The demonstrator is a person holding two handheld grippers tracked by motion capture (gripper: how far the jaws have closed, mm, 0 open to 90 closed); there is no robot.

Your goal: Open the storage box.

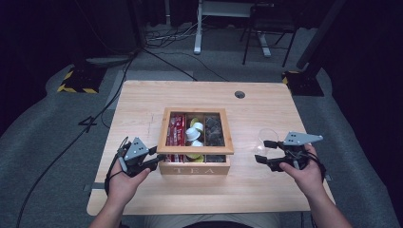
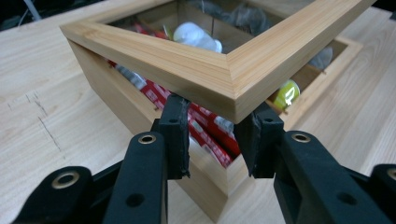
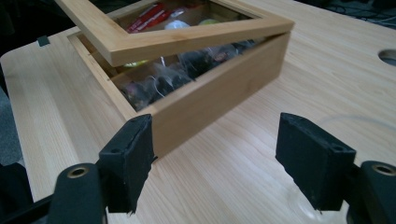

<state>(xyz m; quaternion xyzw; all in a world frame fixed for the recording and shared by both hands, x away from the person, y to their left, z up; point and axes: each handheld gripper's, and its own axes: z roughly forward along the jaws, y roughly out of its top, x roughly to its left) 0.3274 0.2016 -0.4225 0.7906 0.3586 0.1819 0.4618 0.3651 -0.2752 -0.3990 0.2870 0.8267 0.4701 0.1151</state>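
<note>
A wooden tea box [image 1: 195, 168] marked TEA stands mid-table. Its glass-windowed lid [image 1: 164, 137] is raised at the front and slopes down toward the back. My left gripper [image 1: 153, 157] is at the lid's front-left corner. In the left gripper view the lid corner [image 2: 233, 88] sits on top of the two fingertips [image 2: 175, 116], and the gripper [image 2: 217, 135] is open with a narrow gap. My right gripper [image 1: 264, 151] is wide open right of the box, at a clear cup [image 1: 267, 137]. In its own view the gripper [image 3: 215, 158] faces the box's side [image 3: 219, 100].
Inside the box are red packets [image 2: 210, 126], white and yellow capsules [image 1: 195, 130] and dark tea bags [image 1: 214, 130]. A cable hole [image 1: 240, 94] lies at the table's back right. Cables and a stand foot [image 1: 78, 80] are on the floor behind.
</note>
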